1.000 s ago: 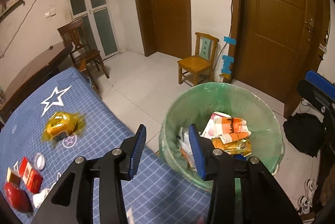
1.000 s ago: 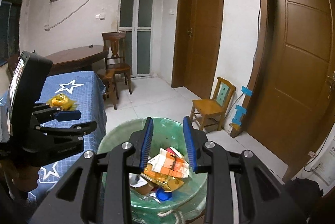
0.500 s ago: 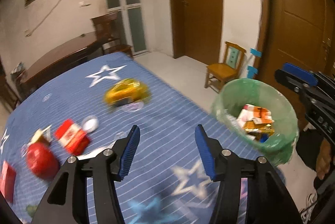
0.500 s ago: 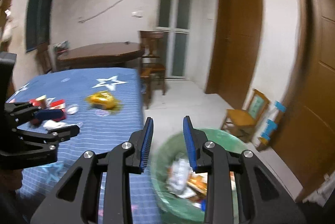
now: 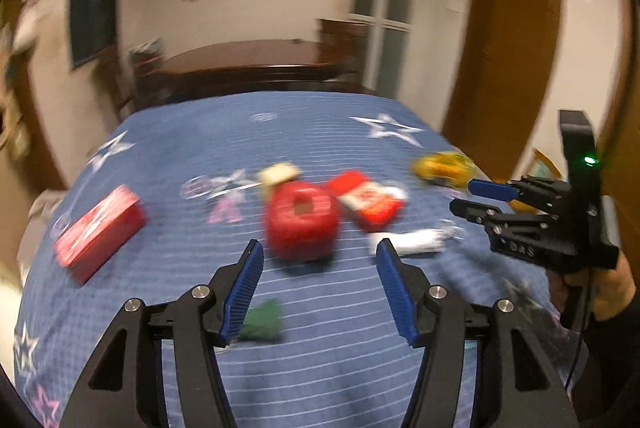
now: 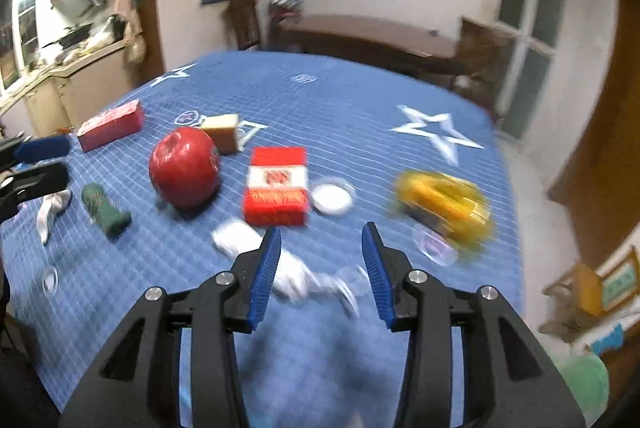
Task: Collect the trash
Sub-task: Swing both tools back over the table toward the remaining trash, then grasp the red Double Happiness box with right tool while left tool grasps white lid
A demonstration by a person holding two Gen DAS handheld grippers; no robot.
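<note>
1. A table covered by a blue star-patterned cloth (image 6: 360, 100) is seen from both wrist views, with motion blur in each.
2. Near the cloth's left edge a long red box (image 6: 110, 124) is laid flat.
3. Just right of it, toward the near edge, a dark green roll (image 6: 105, 210) and a crumpled white scrap (image 6: 50, 212) are found.
4. Around the middle a red apple-shaped item (image 6: 184, 166), a small tan box (image 6: 222, 132) behind it and a red-and-white packet (image 6: 277, 184) are set close together.
5. A round clear lid (image 6: 332, 197) lies just beside the packet.
6. Toward the right edge a yellow wrapper (image 6: 444, 202) is seen, possibly a snack bag.
7. The left gripper (image 5: 320, 286) is held above the cloth, jaws parting, nothing between them.
8. The right gripper (image 6: 322, 268) is held over white crumpled paper (image 6: 280, 268), jaws opening and empty.
</note>
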